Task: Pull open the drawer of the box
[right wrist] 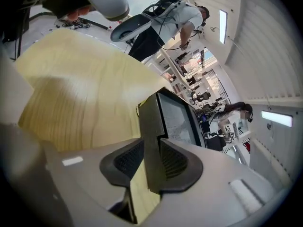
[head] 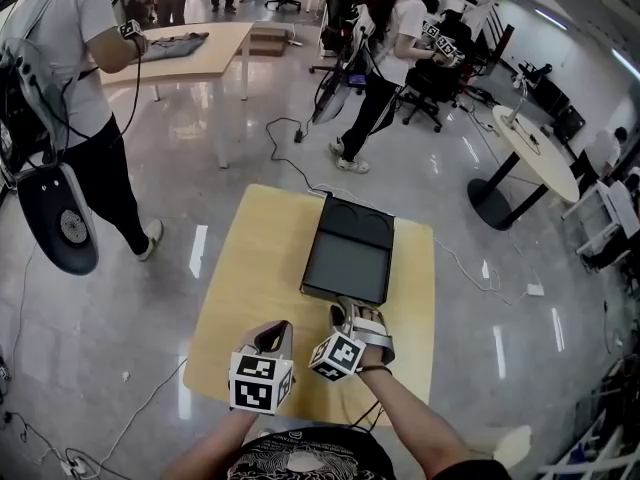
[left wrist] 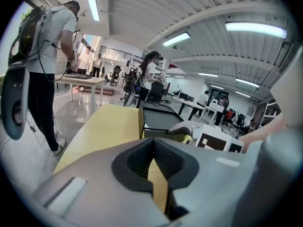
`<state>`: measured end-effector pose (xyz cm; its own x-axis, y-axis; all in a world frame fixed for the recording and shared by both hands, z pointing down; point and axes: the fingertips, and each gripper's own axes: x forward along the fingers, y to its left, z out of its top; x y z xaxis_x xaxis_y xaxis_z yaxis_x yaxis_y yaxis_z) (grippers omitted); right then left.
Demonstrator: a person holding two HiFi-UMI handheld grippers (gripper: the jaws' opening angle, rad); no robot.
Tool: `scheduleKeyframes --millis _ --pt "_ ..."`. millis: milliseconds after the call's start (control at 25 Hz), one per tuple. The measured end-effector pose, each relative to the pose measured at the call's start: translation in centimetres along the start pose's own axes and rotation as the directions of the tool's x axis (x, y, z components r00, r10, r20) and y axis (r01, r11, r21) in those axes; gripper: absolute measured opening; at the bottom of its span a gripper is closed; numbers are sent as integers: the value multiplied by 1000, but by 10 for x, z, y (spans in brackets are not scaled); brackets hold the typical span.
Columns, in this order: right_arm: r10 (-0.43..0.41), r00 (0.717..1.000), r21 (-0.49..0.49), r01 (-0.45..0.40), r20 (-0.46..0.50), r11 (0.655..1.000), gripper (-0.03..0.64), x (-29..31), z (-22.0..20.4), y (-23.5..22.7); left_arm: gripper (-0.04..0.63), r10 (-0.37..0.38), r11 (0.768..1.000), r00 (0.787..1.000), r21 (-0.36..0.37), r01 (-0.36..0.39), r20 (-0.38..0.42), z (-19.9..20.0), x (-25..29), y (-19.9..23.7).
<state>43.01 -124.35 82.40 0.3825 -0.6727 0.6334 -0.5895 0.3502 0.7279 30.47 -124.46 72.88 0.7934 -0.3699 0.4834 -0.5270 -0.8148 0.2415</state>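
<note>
Right gripper view: right hand-held gripper apart astride half-hidden drawer front; left hand-held gripper together.

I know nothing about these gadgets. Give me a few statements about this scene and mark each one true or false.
1. The dark box sits on the yellow table. True.
2. The left tongs grip a cup. False: they are shut on nothing.
3. The dark box's front edge stands between the right tongs. True.
4. Nobody else is in the room. False: other people stand beyond the yellow table.
</note>
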Motion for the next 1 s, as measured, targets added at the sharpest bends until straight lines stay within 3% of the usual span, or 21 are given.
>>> scheduleKeyframes --millis 200,480,800,1000 --pt "-41 999 -86 40 -9 996 103 13 3 -8 17 -2 1000 1000 4 2 -7 10 7 1" --pt "-127 989 -164 114 -74 980 103 29 11 -72 17 3 1000 1000 8 -3 -19 71 18 10" --pt "-163 981 -167 144 -106 975 148 32 -12 -74 17 15 1000 1000 9 -14 -23 61 28 -4" --pt "-102 988 -132 86 -116 988 138 58 -27 -53 17 17 1000 1000 9 -17 -25 42 45 -4"
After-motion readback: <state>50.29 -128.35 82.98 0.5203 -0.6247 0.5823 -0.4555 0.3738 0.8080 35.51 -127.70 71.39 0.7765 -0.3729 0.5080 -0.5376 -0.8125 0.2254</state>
